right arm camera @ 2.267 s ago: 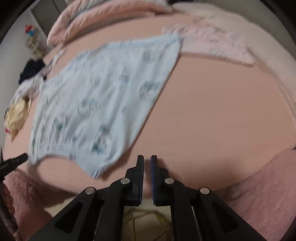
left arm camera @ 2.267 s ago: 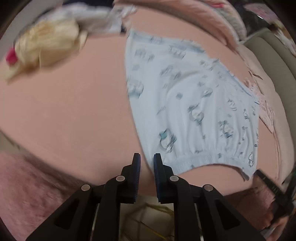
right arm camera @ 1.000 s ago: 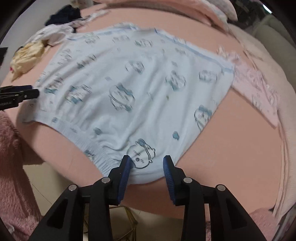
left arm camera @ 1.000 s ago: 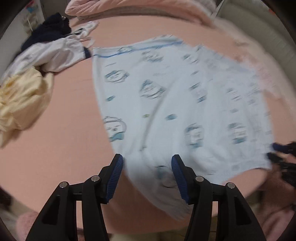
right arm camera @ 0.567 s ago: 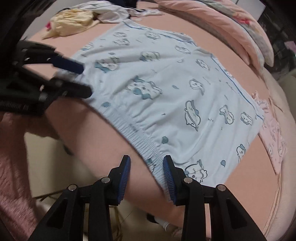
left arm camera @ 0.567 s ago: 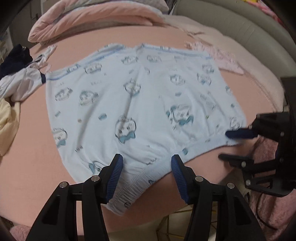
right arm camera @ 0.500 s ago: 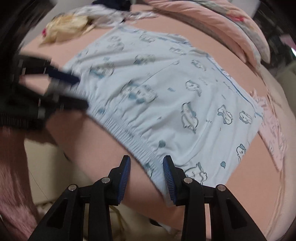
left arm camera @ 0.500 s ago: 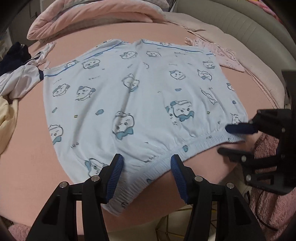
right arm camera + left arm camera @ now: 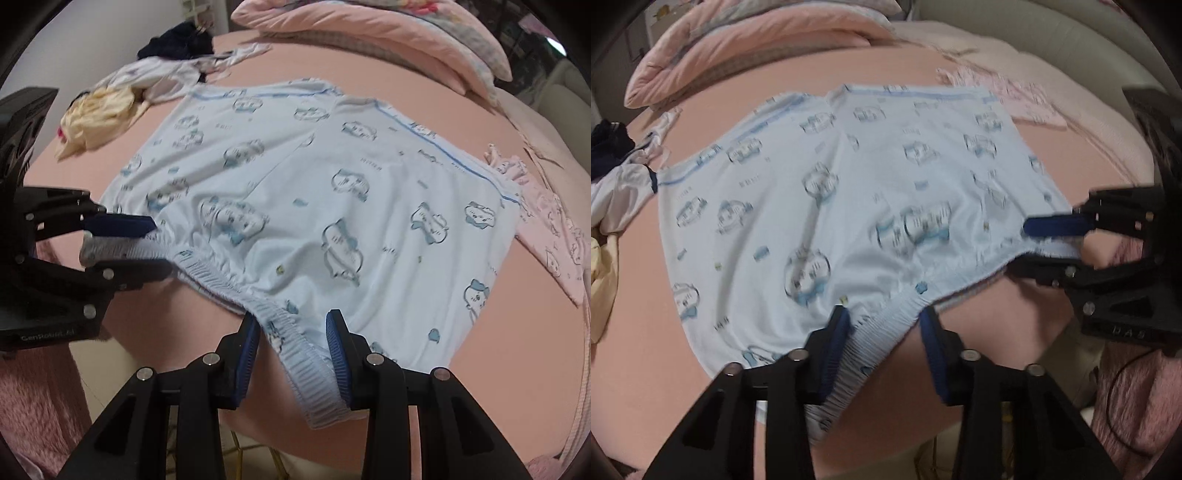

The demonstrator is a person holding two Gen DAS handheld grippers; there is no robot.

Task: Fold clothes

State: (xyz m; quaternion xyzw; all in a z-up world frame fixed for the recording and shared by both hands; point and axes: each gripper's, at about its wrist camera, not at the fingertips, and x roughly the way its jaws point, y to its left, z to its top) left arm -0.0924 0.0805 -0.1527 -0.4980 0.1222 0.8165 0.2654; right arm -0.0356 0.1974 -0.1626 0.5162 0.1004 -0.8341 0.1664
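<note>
Light blue shorts point(image 9: 849, 192) with a cartoon print lie spread flat on the pink bed point(image 9: 646, 295). Their gathered waistband point(image 9: 871, 332) runs along the near bed edge. My left gripper point(image 9: 886, 343) straddles the left part of the waistband; its jaws are closing, with a gap still showing beside the fabric. The right wrist view shows the left gripper point(image 9: 159, 245) from the side. My right gripper point(image 9: 293, 347) stands open around the right end of the waistband point(image 9: 310, 369). The right gripper point(image 9: 1027, 247) also shows in the left wrist view.
A pale pink garment point(image 9: 554, 240) lies right of the shorts. Yellow point(image 9: 96, 110), white point(image 9: 155, 74) and dark point(image 9: 177, 44) clothes are heaped at the far left. A folded pink quilt point(image 9: 369, 29) lies at the back. The floor lies just below the bed edge.
The left gripper's jaws have narrowed around the waistband and it has slid toward the right gripper. The right gripper has pushed further onto the waistband's end, jaws unchanged.
</note>
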